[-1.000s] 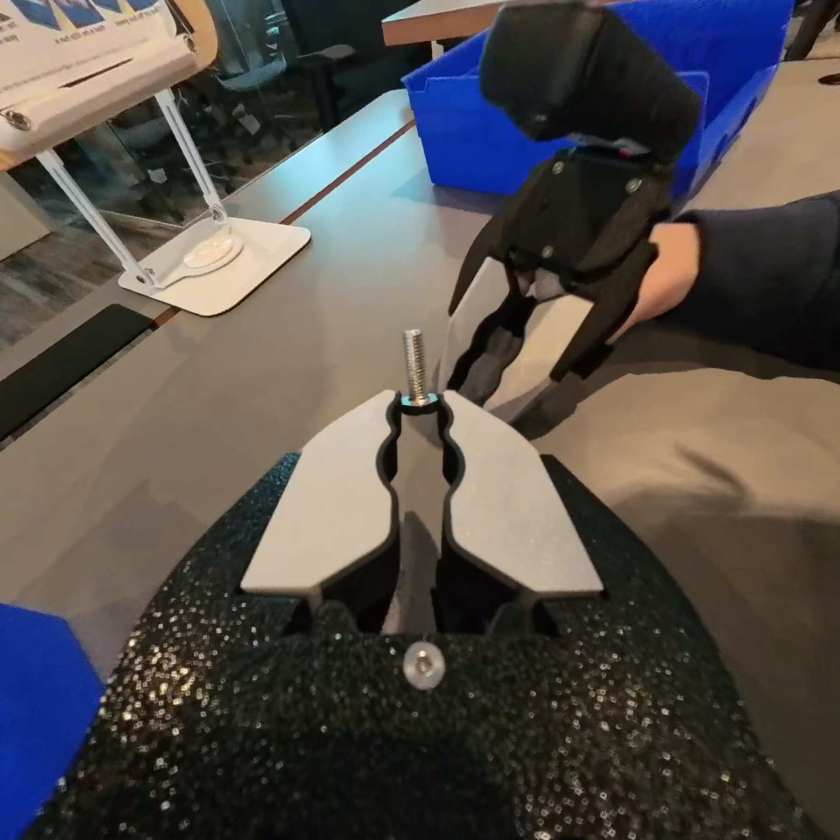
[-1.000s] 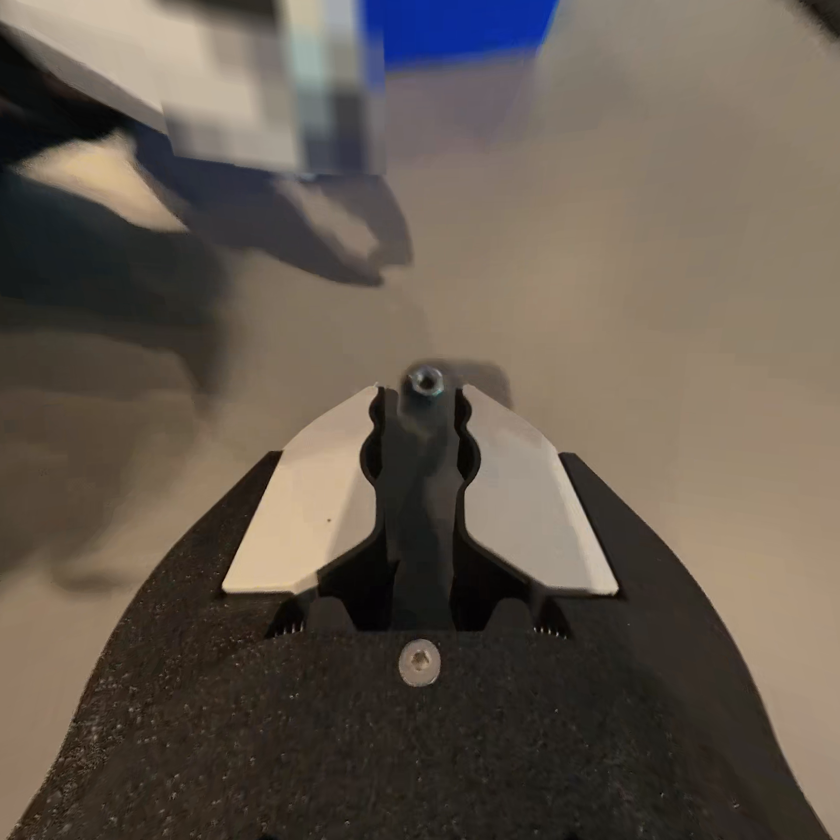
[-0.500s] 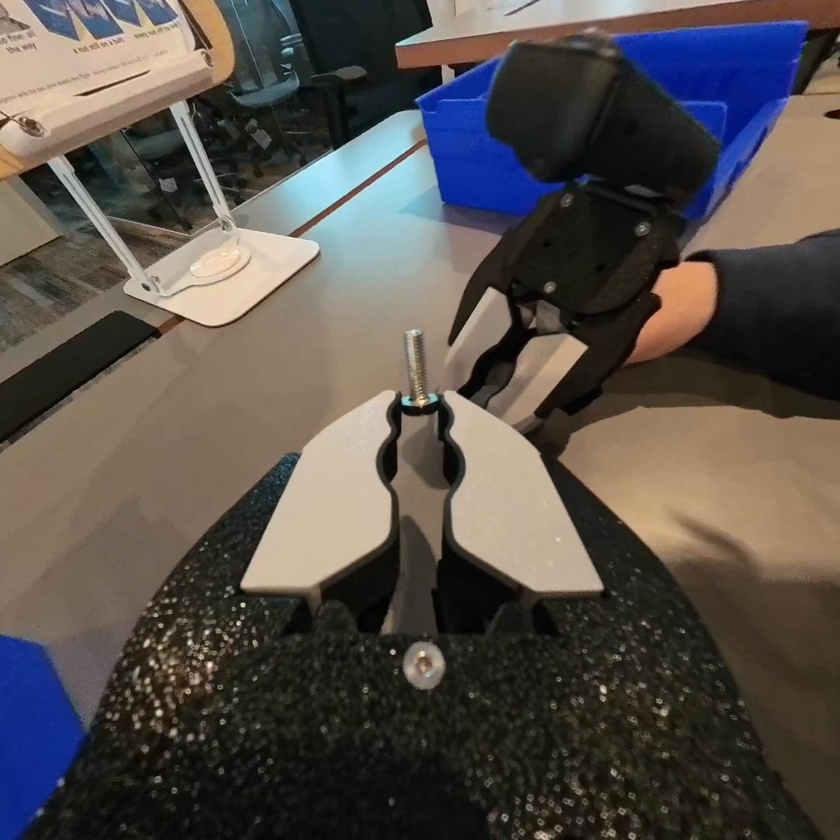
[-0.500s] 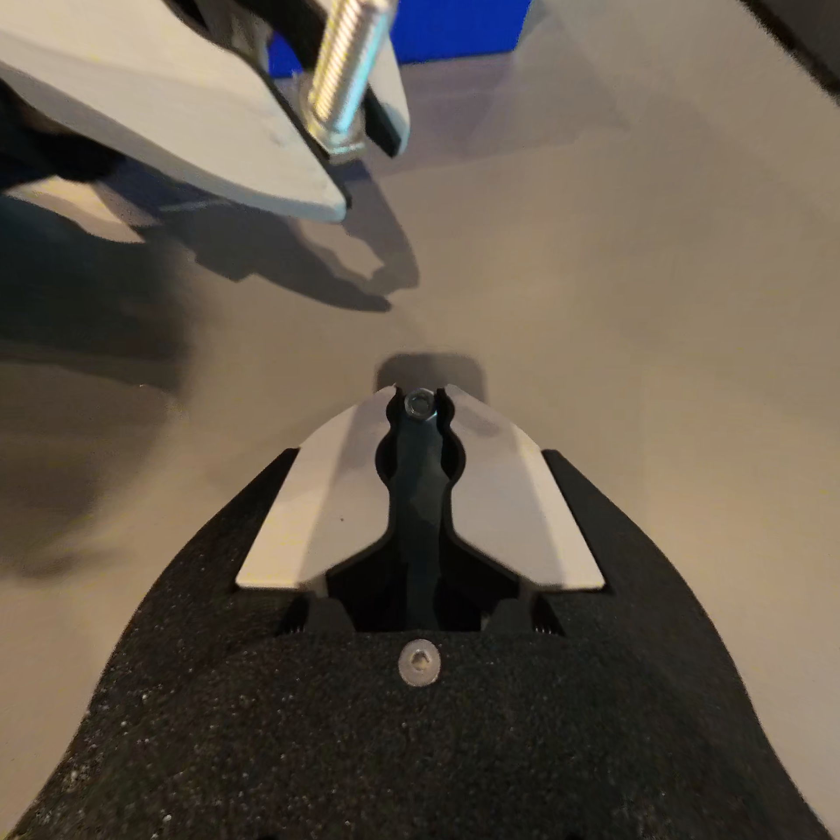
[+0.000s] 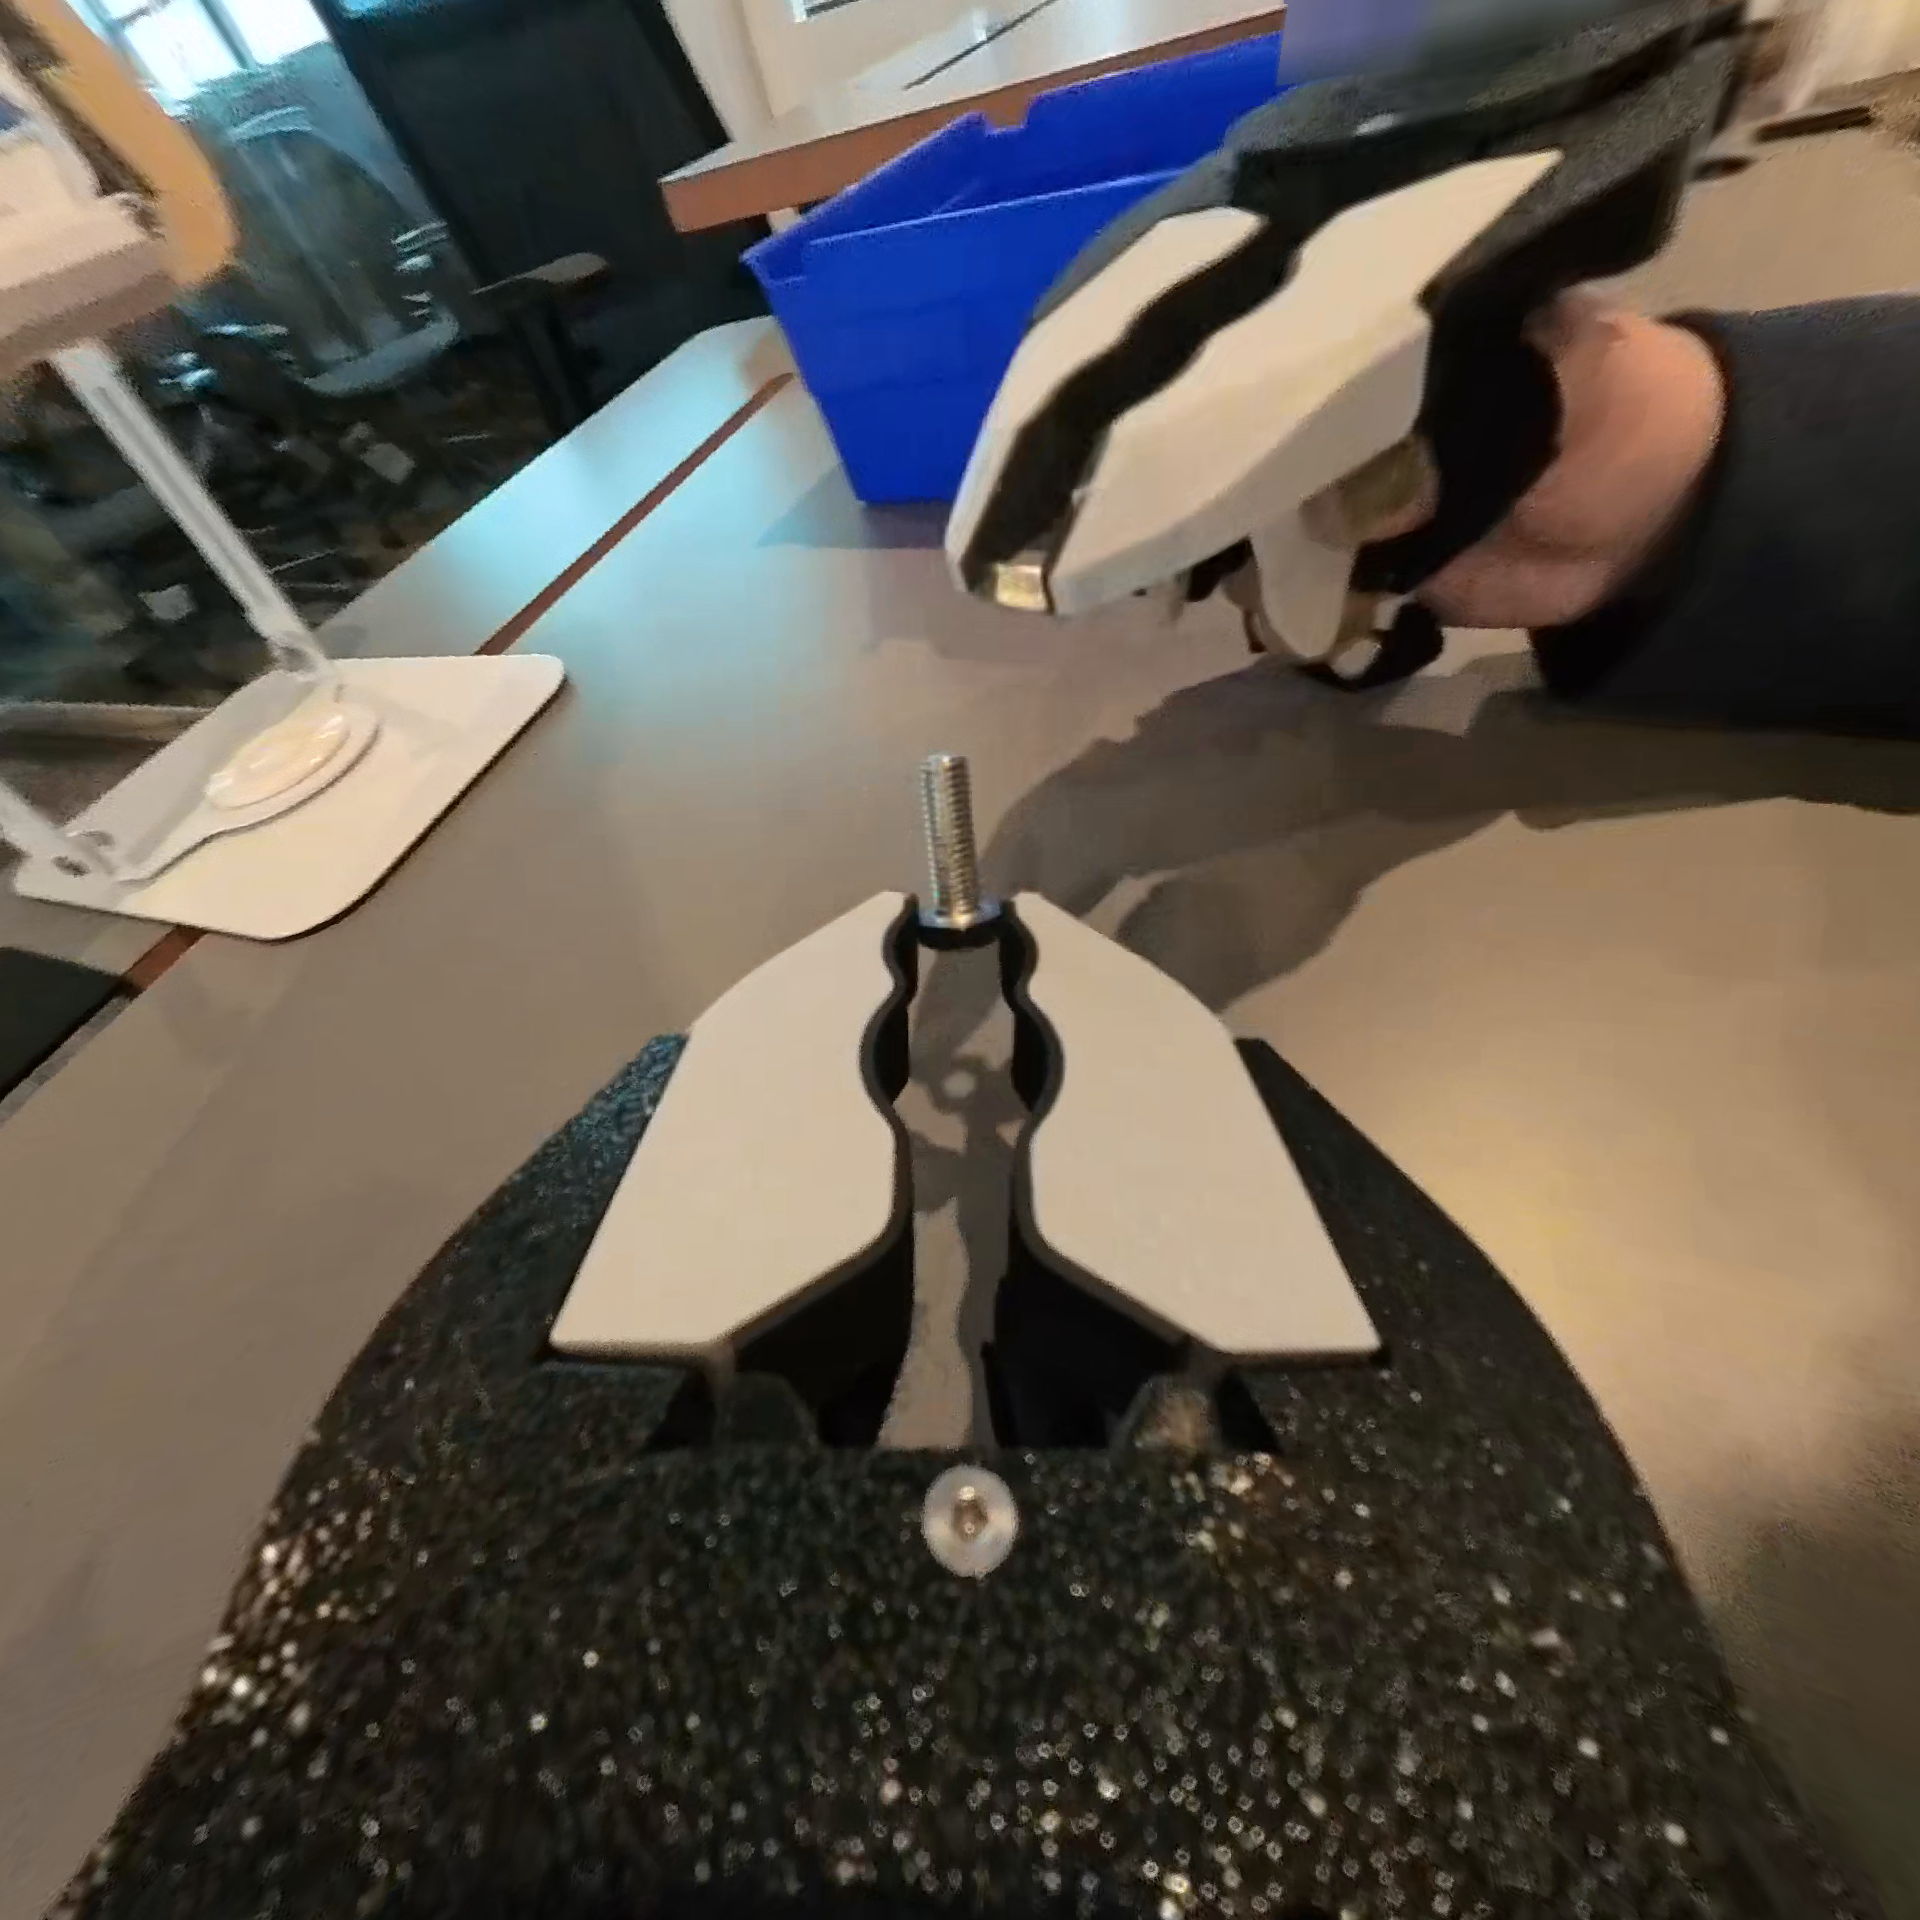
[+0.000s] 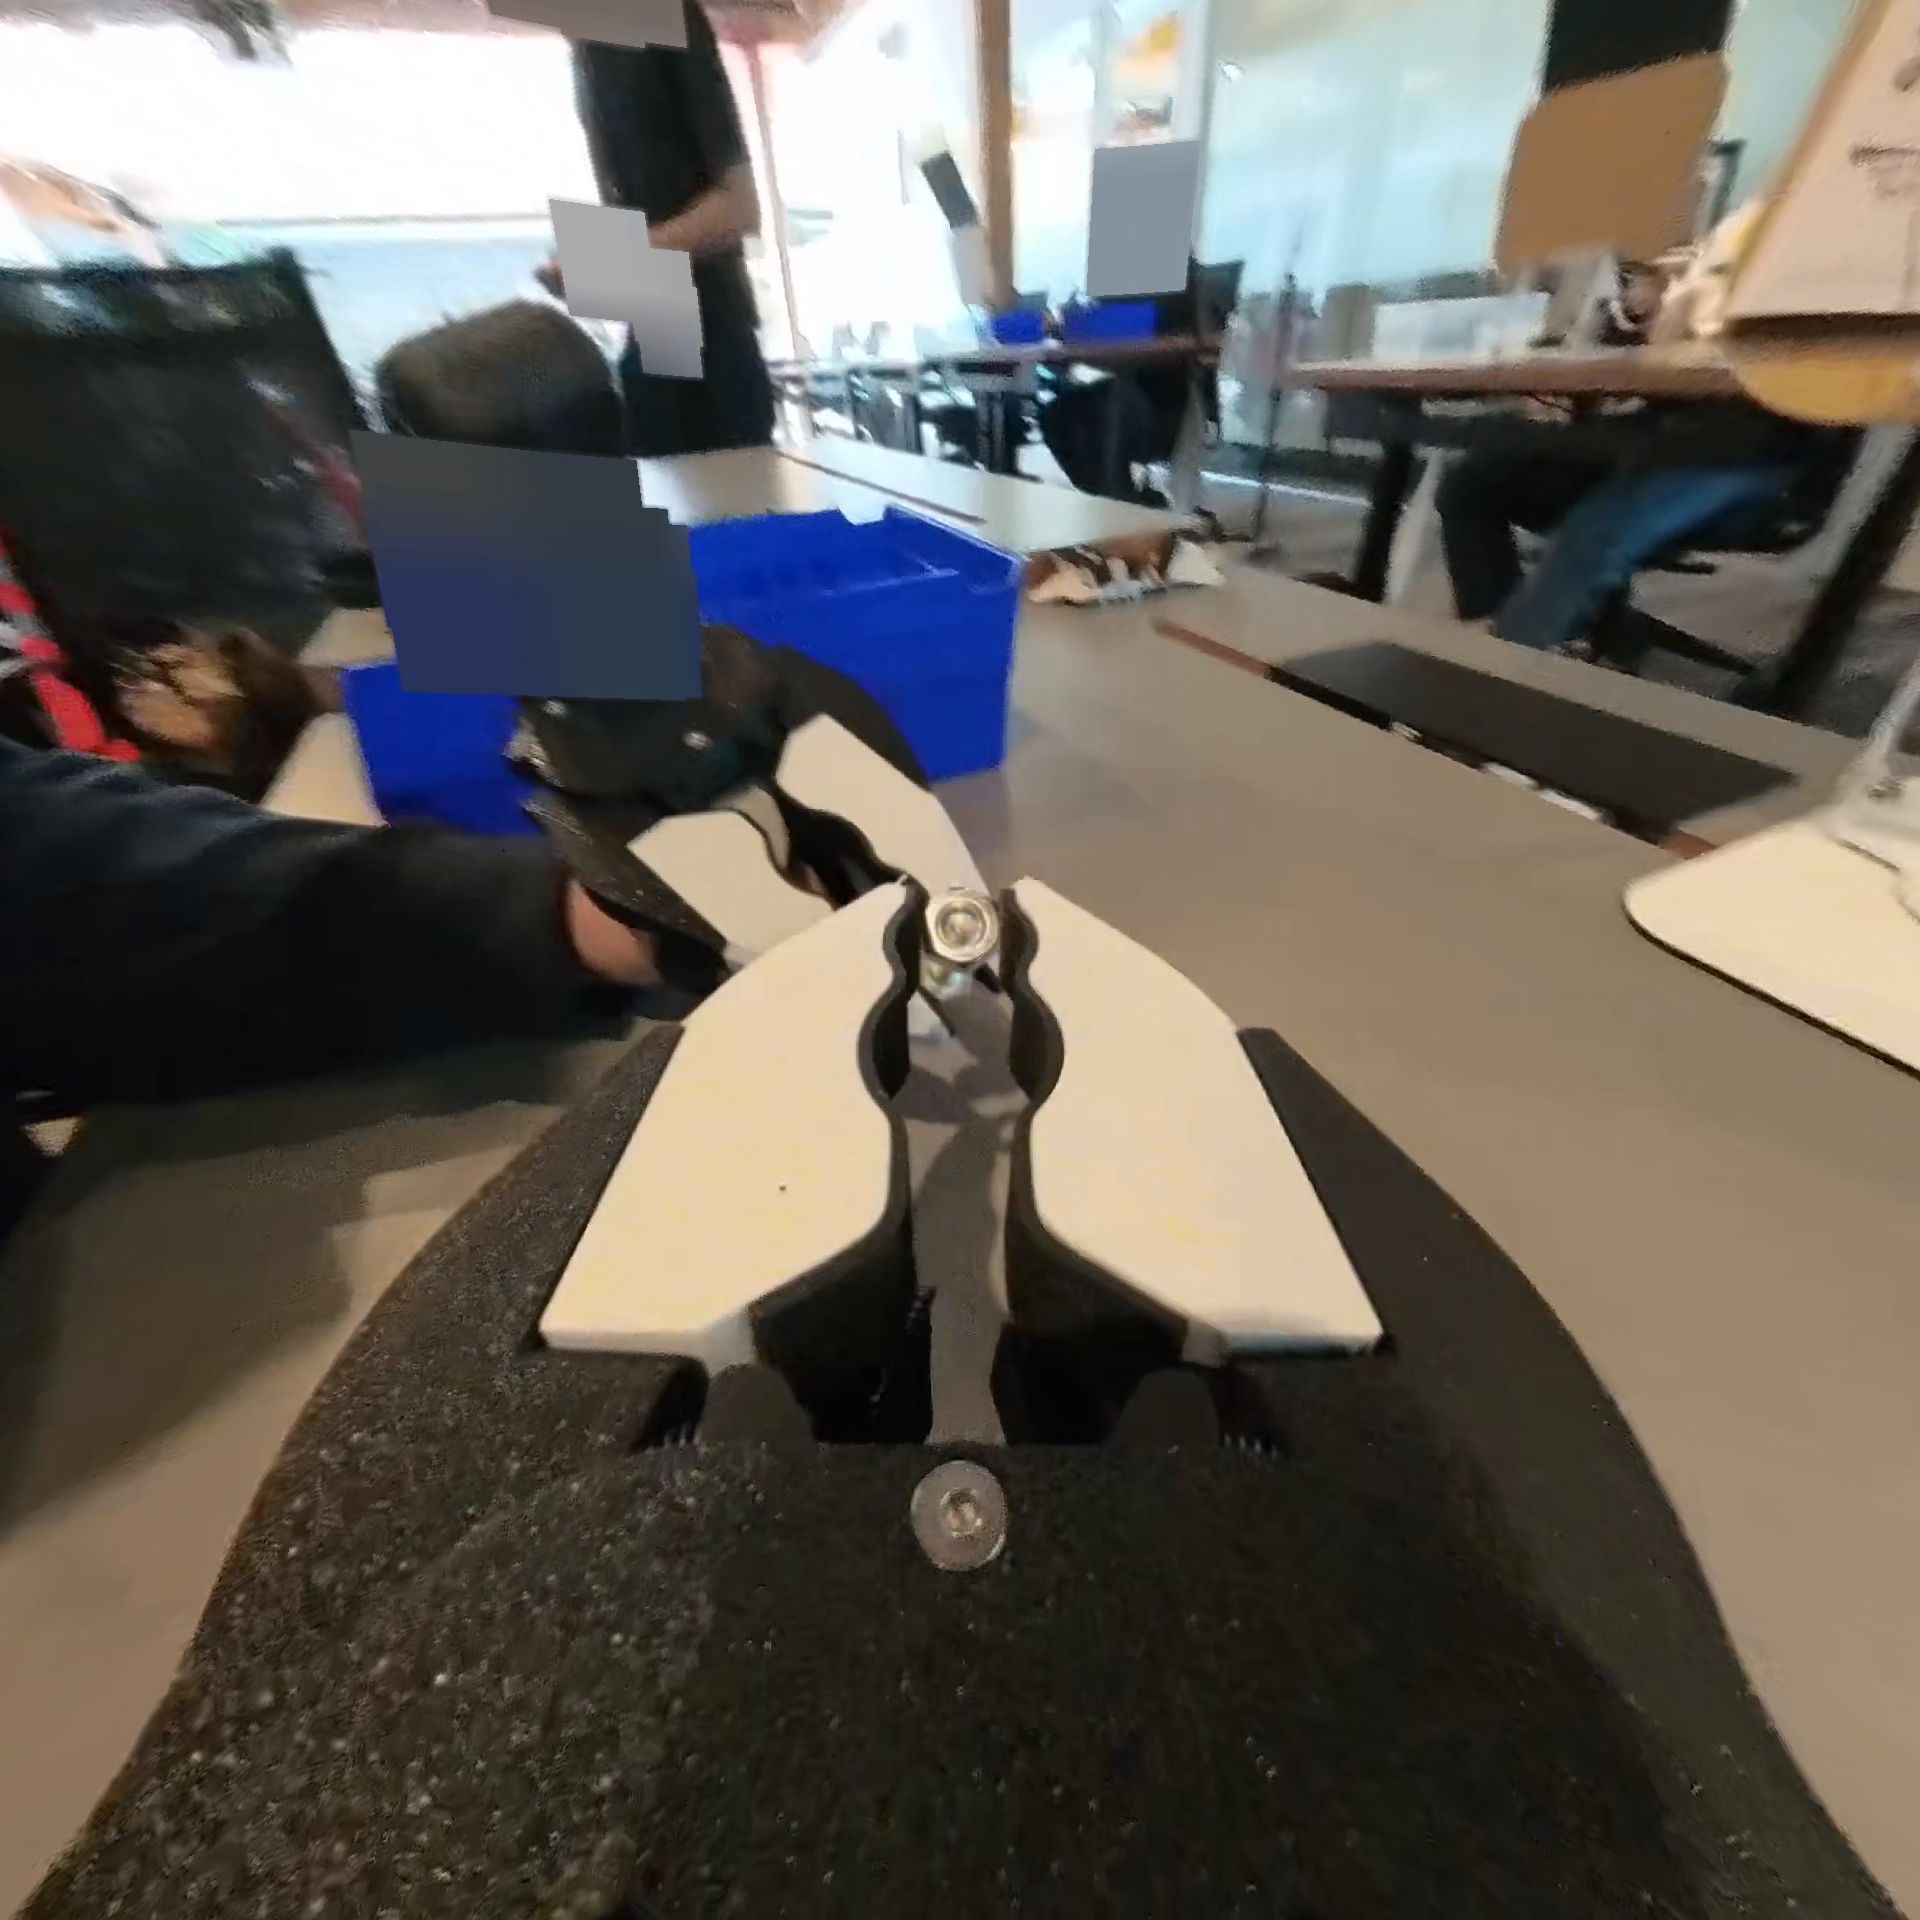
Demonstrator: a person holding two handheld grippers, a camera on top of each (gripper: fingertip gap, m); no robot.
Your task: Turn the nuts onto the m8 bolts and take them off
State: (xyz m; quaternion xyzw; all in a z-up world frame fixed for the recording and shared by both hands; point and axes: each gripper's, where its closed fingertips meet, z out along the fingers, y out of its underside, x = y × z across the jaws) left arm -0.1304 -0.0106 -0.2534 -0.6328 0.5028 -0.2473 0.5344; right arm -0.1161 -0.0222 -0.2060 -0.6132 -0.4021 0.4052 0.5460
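My left gripper [image 5: 958, 914] is shut on the head of a silver bolt [image 5: 948, 831]. The bolt stands upright above the grey table [image 5: 623, 1039], threaded end up. My right gripper [image 5: 1023, 582] hovers above and to the right of the bolt, tilted down toward it. It is shut on a silver hex nut [image 5: 1016, 587]. In the right wrist view the nut [image 6: 961, 925] is pinched between the tips of my right gripper [image 6: 961, 920], its hole facing the camera. One of the left gripper's fingers [image 6: 831, 800] shows just behind, and part of the bolt [image 6: 940, 977] shows below the nut.
A blue bin [image 5: 935, 312] stands at the back of the table and also shows in the right wrist view [image 6: 862, 623]. A white stand base [image 5: 301, 790] lies at the left. A black mat [image 6: 1527, 727] lies beyond. People sit at desks behind.
My right gripper closed on the nut down at the table, then lifted it and swung up level. It now holds the nut above the bolt. My left gripper kept its hold on the bolt.
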